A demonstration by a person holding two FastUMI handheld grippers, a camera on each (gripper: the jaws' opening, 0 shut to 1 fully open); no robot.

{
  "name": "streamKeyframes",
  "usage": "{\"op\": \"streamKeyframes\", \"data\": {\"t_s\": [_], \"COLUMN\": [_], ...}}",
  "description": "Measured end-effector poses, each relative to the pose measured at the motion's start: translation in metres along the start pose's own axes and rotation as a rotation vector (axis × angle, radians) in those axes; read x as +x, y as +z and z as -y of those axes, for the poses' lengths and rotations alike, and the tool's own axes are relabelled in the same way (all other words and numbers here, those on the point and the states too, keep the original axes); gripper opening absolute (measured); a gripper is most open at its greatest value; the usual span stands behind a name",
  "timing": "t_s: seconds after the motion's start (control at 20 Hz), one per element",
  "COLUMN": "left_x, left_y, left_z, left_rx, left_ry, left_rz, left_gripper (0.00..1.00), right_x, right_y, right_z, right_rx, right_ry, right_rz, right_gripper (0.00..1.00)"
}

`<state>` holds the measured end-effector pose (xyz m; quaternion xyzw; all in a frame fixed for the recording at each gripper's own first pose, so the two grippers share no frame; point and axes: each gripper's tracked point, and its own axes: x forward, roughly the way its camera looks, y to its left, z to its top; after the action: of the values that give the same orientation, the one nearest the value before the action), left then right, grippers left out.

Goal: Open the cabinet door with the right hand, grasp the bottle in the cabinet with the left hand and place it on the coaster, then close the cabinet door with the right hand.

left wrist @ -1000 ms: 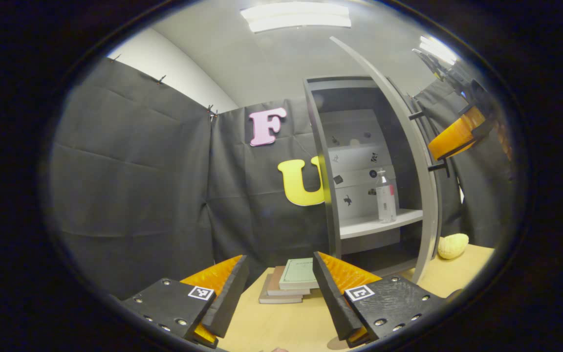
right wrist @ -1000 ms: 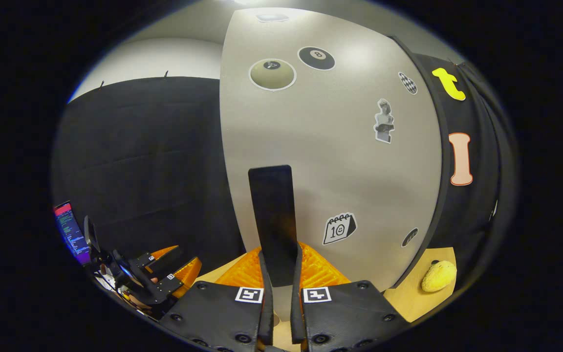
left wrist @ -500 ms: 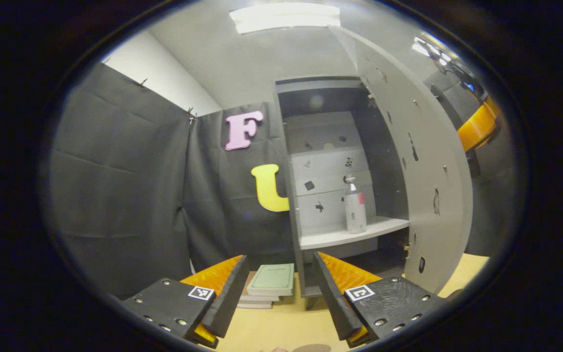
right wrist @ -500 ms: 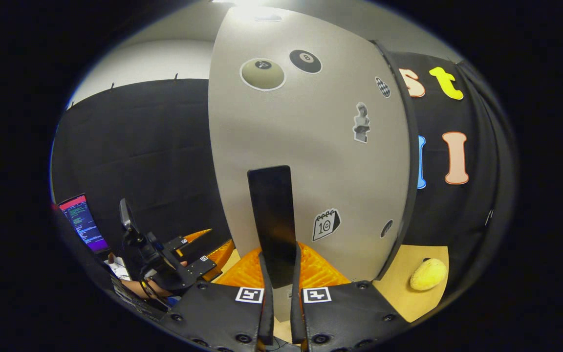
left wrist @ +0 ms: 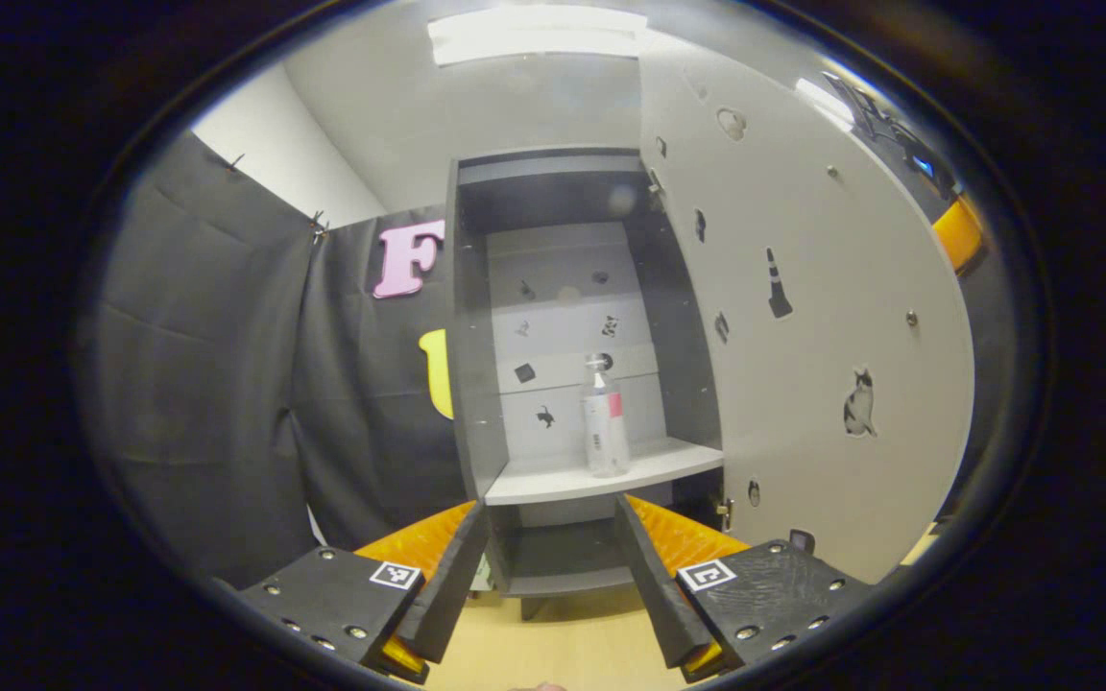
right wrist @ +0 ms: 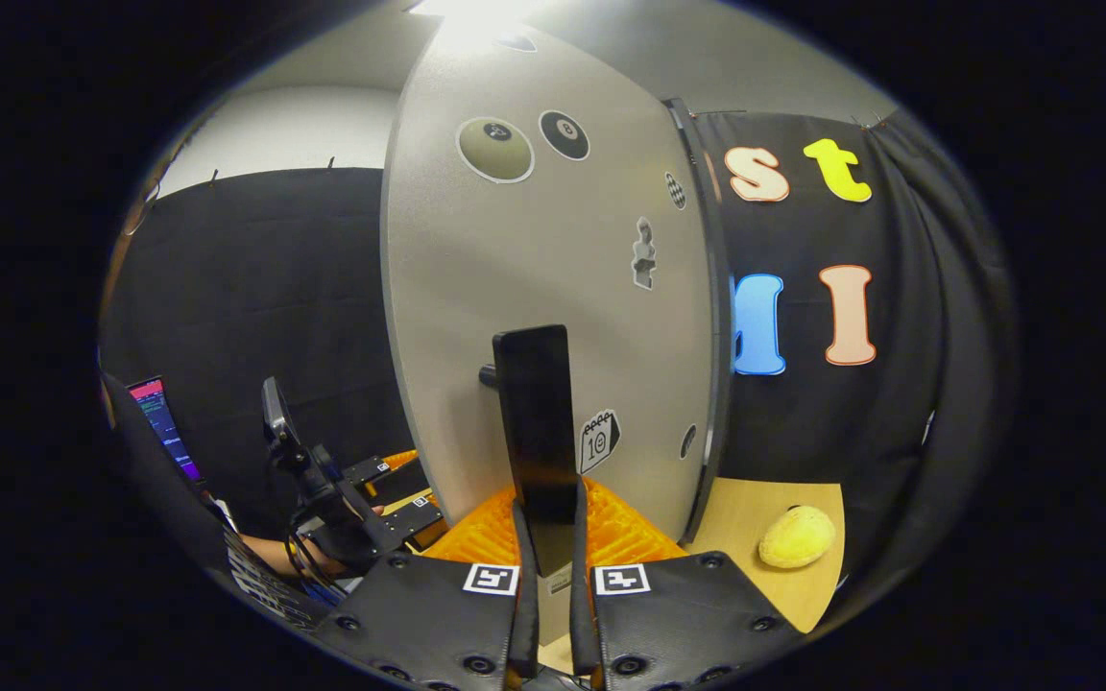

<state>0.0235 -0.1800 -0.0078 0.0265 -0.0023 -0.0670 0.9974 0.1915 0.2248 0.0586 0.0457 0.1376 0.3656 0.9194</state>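
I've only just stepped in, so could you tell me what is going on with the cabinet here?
A person works a gripper in each hand. The right gripper is clamped on the black handle of the cabinet door, which stands wide open. The left gripper is open and faces the bottle, which stands upright on the cabinet shelf, not yet grasped.

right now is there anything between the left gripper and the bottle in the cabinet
Nothing blocks it. In the left gripper view, the open left hand-held gripper faces the bottle across the bare front of its shelf, with the door swung aside.
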Motion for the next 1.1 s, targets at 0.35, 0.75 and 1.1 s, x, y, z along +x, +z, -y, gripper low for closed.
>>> {"op": "streamKeyframes", "data": {"t_s": [0.35, 0.75, 1.1], "left_x": [0.015, 0.033, 0.078], "left_y": [0.003, 0.005, 0.024], "left_z": [0.048, 0.073, 0.068], "left_rx": [0.001, -0.055, -0.109], "left_ry": [-0.022, -0.006, -0.071], "left_rz": [-0.002, -0.032, -0.03], "left_gripper": [0.82, 0.82, 0.82], "right_x": [-0.004, -0.031, -0.079], "right_y": [0.003, 0.012, -0.008], "right_z": [0.015, 0.003, 0.086], "right_rx": [0.027, 0.095, 0.179], "right_ry": [-0.064, 0.065, -0.216], "right_rz": [0.041, 0.077, 0.145], "right_gripper": [0.14, 0.23, 0.84]}}
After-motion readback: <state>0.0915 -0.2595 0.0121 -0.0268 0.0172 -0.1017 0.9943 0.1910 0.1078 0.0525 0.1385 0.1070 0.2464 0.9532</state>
